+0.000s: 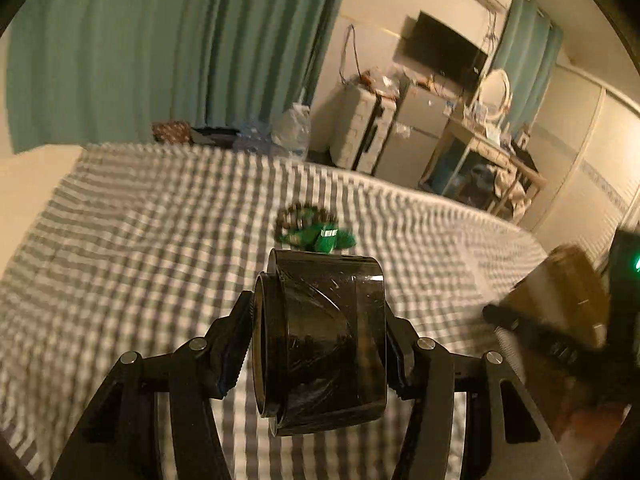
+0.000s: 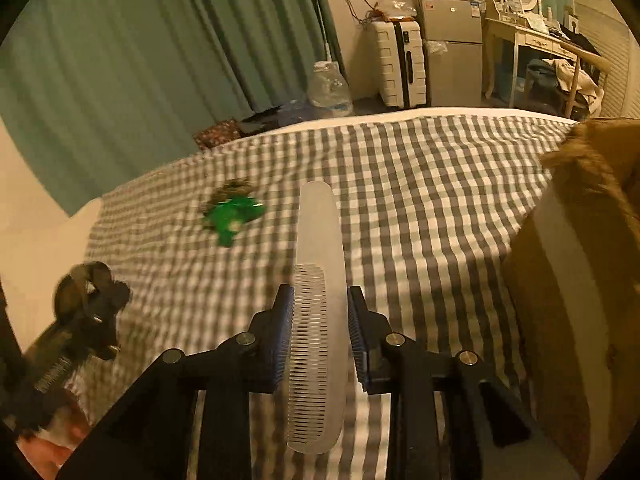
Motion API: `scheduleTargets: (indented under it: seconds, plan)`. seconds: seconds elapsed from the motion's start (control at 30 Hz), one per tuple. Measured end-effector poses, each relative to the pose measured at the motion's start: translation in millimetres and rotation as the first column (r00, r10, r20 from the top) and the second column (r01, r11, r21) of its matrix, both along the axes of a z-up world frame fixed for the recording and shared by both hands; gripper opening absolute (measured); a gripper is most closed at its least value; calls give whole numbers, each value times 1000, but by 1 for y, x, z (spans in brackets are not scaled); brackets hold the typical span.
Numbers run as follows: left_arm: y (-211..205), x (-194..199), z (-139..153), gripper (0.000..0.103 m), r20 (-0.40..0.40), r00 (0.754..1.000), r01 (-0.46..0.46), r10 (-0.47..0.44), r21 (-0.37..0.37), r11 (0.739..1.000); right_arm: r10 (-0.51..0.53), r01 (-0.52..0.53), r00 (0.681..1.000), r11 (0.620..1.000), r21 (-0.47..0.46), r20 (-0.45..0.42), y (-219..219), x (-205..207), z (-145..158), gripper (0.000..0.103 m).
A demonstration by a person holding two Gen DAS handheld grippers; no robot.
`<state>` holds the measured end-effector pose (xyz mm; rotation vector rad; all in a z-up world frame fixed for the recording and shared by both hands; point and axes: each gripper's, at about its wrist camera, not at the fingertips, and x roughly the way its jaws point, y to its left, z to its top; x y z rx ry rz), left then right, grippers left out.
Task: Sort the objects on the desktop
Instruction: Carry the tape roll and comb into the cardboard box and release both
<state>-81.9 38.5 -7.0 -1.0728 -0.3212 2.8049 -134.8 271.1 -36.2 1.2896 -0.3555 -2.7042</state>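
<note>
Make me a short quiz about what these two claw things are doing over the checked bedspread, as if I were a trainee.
1. True or false: the left gripper is closed on a dark round container.
2. What does the right gripper hold? A) a spoon B) a pale comb C) a pen
3. Fill in: the items left lying on the checked bedspread are a bead bracelet and some ____ wrappers.

Key: 1 true; 2 B; 3 green.
</note>
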Motion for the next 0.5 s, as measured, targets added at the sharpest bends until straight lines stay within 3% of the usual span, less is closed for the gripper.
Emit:
scheduleTargets:
  seconds: [0.13,0.3,0.5]
  plan:
    - [-1,45,45,58,-23,1000,-14,14,-27,1000,17,-17,1000,1000,-25,-7,0,44,25,26]
    - [3,84,81,58,-12,999,-32,32,-34,999,51,-50,996,999,22,-69,0,100,78,26]
    - [39,120,135,58,-40,998,36,-38,-68,997,113,-100,981,991,90,-155,-11,161,147,26]
